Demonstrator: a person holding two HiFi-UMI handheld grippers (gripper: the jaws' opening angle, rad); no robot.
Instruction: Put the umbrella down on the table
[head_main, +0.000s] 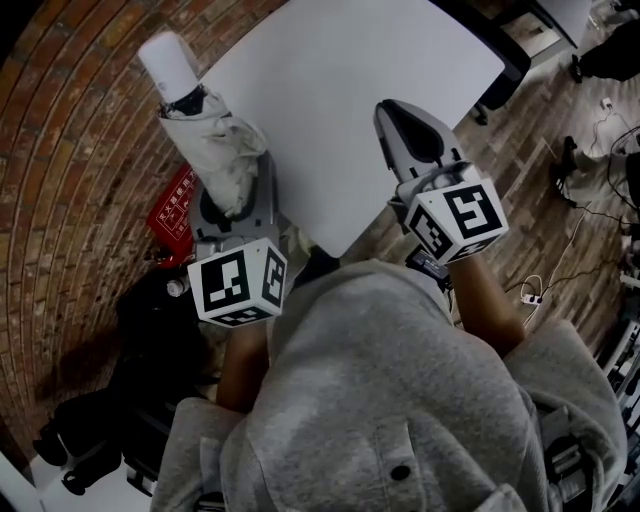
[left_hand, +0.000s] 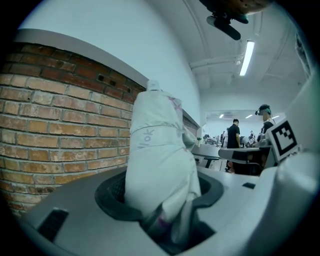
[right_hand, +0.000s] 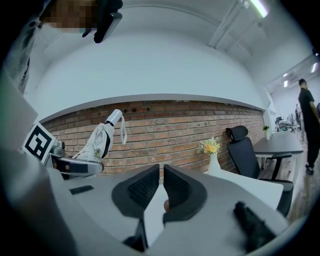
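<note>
Umbrella (head_main: 215, 140) leans gripped in the left tongs (head_main: 235, 200); right tongs (head_main: 395, 115), shut empty, reach over table (head_main: 330, 70).

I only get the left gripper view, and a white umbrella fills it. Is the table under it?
Observer: Not quite. The head view shows the umbrella, in the left gripper, at the table's left edge, mostly over brick floor.
Operator: What's the other gripper doing?
Observer: The right gripper is over the table, jaws nearly together, nothing between them.
Operator: Anything to bump?
Observer: The right gripper view shows a vase of yellow flowers ahead, by the brick wall.
</note>
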